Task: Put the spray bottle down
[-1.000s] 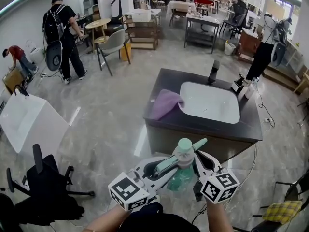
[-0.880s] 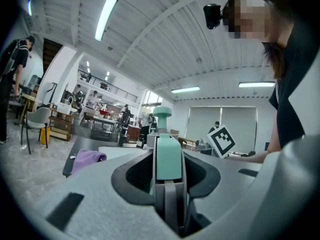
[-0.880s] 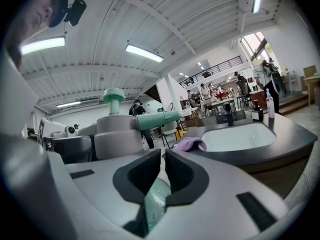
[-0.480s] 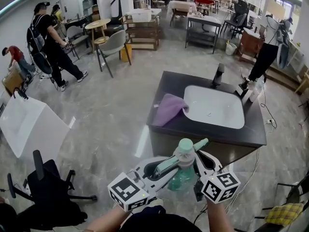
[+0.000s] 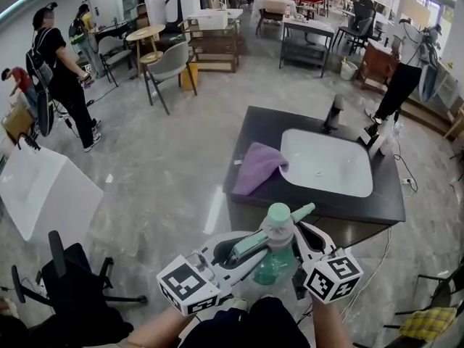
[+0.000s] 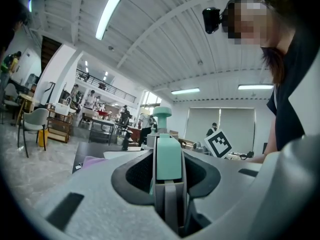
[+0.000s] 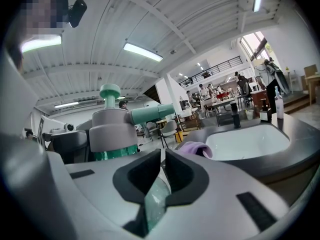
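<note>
- Head view — the spray bottle (image 5: pixel 276 259) is held upright in mid-air between the two grippers. It is above the grey floor (image 5: pixel 167 165) and just short of the near edge of the dark vanity counter (image 5: pixel 250 133).
- Left gripper view: the left gripper (image 6: pixel 168 160) has its jaws clamped on the bottle's mint-green handle (image 6: pixel 168 146), which fills the gap between the black pads. The round pump knob (image 6: pixel 161 113) rises just behind it.
- Right gripper view: the right gripper (image 7: pixel 162 160) has its pads drawn nearly together on a sliver of the bottle's translucent green body. The grey collar (image 7: pixel 112 133) and the mint nozzle (image 7: pixel 150 114) stand just left of the jaws.
- From above, the nozzle points toward the counter.
- On the counter are a white basin (image 5: pixel 326 164) and a black faucet (image 5: pixel 333 112) at its far rim.
- A purple cloth (image 5: pixel 255 167) lies bunched against the basin's left rim.
- Marker cubes sit nearest the camera — the left cube (image 5: pixel 190 287) and the right cube (image 5: pixel 332 275).
</note>
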